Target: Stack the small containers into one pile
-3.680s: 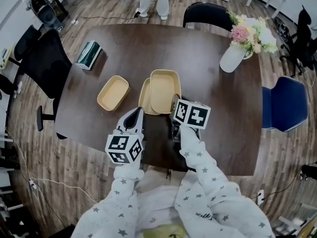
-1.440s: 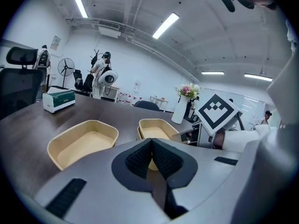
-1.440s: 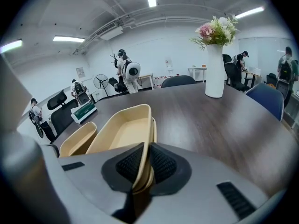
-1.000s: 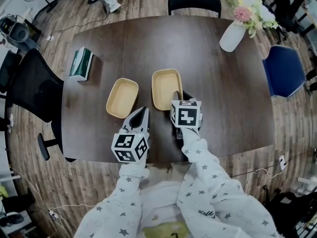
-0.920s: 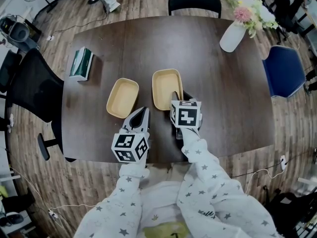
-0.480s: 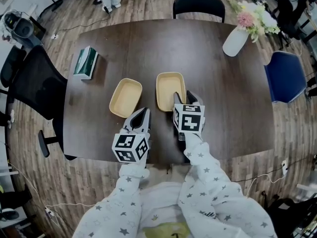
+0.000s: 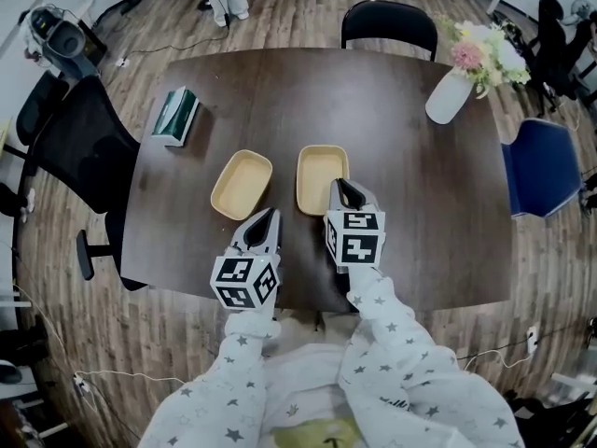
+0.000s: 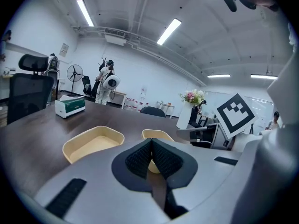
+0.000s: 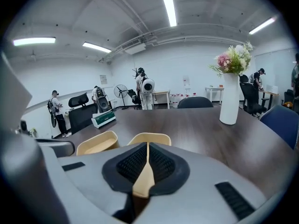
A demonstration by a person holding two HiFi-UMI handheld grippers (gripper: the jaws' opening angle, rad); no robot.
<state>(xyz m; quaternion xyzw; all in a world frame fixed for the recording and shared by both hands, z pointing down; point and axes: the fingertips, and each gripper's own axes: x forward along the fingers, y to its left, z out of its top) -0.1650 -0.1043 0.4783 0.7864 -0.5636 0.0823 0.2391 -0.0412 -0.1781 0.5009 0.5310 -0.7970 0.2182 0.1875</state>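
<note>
Right claw point(image 7: 341, 186) has just been closing, now pinching the near wall of right tub point(image 7: 320, 171); left claw point(image 7: 270, 216) is sitting shut, empty, near left tub point(image 7: 242, 184). Tubs are lying side by side, apart, mid table point(image 7: 420, 203). Judging them light, thin, slightly flexy, likely slick – taking the rim wall is looking right, keeping level while nesting

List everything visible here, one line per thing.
Dark brown wooden table: one, centre.
Beige oblong plastic containers: two showing, side by side mid-table, left container and right container.
Green-and-white box: one, table's far-left corner.
White vase of flowers: one, far-right corner.
Chairs: three; black chair far side, black office chair left, blue chair right.
Left gripper: one, grey, shut, empty, short of left container.
Right gripper: one, grey, jaws just closed on right container's near rim.
</note>
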